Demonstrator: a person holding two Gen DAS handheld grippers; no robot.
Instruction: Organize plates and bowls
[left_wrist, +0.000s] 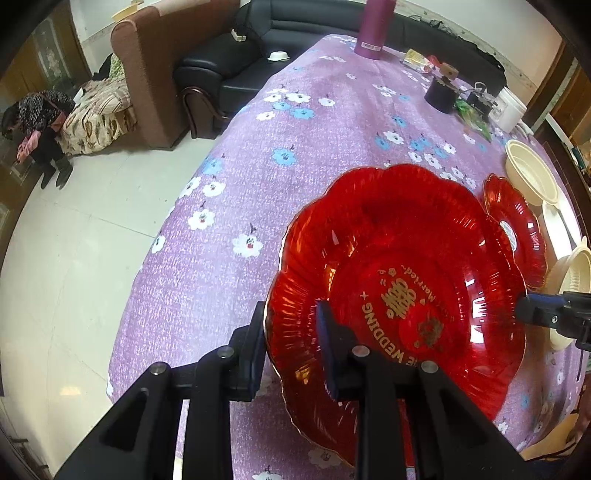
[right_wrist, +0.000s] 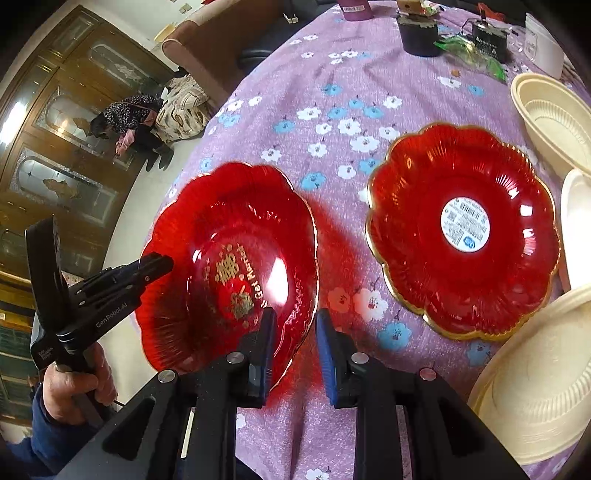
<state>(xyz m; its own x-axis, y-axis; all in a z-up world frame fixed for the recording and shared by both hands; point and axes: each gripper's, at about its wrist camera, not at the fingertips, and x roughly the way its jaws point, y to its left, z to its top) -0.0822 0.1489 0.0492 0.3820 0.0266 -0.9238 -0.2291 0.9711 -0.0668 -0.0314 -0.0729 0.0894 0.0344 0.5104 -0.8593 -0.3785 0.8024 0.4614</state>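
The red plate with gold lettering (right_wrist: 229, 266) hangs above the near-left edge of the surface (left_wrist: 314, 122), part of it out past the purple flowered cloth and over the white floor (left_wrist: 74, 240), and it casts a red glow on the cloth beneath. The left tongs (left_wrist: 291, 339) are nearly closed and clamp the plate's scalloped rim, one pad under it and one on its inner slope; the right tongs (right_wrist: 293, 350) grip the opposite rim the same way, one pad inside the plate and one outside its gold edge. Open cloth stretches ahead toward the far clutter; to the right the room is tight, since a second red plate (right_wrist: 461, 229) with a round white label lies flat just beside the held one, a narrow strip of cloth between them in the right wrist view. Counted: two red plates, and at least three cream bowls (right_wrist: 554, 110) crowded along the right edge, one by the far corner, one thin rim between, one large one nearest, all cut off by the picture's border. At the far end stand a purple bottle (left_wrist: 375, 29), a dark round pot (left_wrist: 439, 92), a white tub (left_wrist: 511, 107) and small packets too blurred to name. A hand (right_wrist: 74, 384) holds the left tool's grip.
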